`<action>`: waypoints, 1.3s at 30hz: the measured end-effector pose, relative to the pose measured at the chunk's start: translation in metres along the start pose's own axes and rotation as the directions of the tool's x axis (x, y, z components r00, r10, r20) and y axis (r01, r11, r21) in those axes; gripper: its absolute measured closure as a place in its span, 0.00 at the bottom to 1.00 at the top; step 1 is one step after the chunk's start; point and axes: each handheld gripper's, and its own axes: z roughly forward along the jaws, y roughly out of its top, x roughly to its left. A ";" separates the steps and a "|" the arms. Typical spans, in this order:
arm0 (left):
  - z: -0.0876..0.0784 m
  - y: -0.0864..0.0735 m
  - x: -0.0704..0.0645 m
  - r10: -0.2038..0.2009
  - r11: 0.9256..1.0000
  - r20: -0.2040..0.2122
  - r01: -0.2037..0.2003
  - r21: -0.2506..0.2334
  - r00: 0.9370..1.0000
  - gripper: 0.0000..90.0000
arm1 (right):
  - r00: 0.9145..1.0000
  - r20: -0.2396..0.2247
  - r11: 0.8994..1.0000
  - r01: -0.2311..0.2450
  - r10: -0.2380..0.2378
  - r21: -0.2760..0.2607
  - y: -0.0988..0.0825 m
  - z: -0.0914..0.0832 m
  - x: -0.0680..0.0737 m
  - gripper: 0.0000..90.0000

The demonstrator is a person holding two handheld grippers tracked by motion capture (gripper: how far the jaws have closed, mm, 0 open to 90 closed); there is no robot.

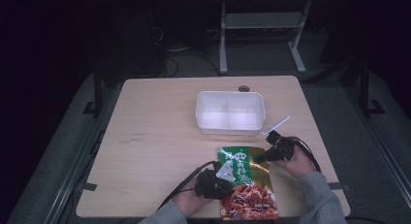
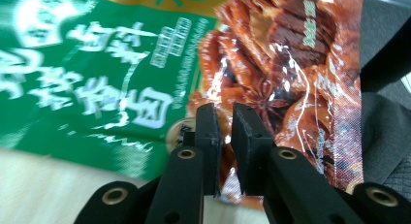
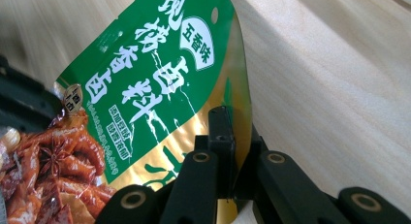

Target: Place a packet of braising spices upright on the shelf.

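A snack bag [image 1: 248,183], green w/ white lettering up top and a reddish-brown food pic on the lower half, lies flat on the light wood table [image 1: 155,136], near the front edge and a bit right of center. Both hands work on it.

The right gripper [image 1: 265,157] comes in from the bag's upper right side; the person's right hand [image 1: 293,161] is wrapped round it. In the right gripper view its two black jaws are pressed together on the bag's gold edge strip [image 3: 232,112], so it's clamped on the bag, w/ the foil pinched between the pads. That corner looks lifted a little off the table there, but hard to say how much.

The left gripper [image 1: 228,178] sits at the bag's left edge, about halfway down, held by the left hand [image 1: 194,197]. In the left gripper view its jaws stand slightly apart, a narrow gap between the pads, right over the reddish printed part [image 2: 291,54]. The tips are very close to the foil, but they aren't squeezing it. Can't tell if they touch the surface.

Behind the bag, toward the middle of the table, there's a white plastic tub [image 1: 230,112], apart from the bag. A small round dark thing [image 1: 244,88] sits by the far edge, too small to make out.
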 end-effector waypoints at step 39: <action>-0.073 -0.079 0.027 -0.142 0.986 -0.172 0.125 -0.106 0.975 0.46 | 0.999 0.022 0.995 0.051 -0.050 -0.083 0.024 -0.083 0.050 0.99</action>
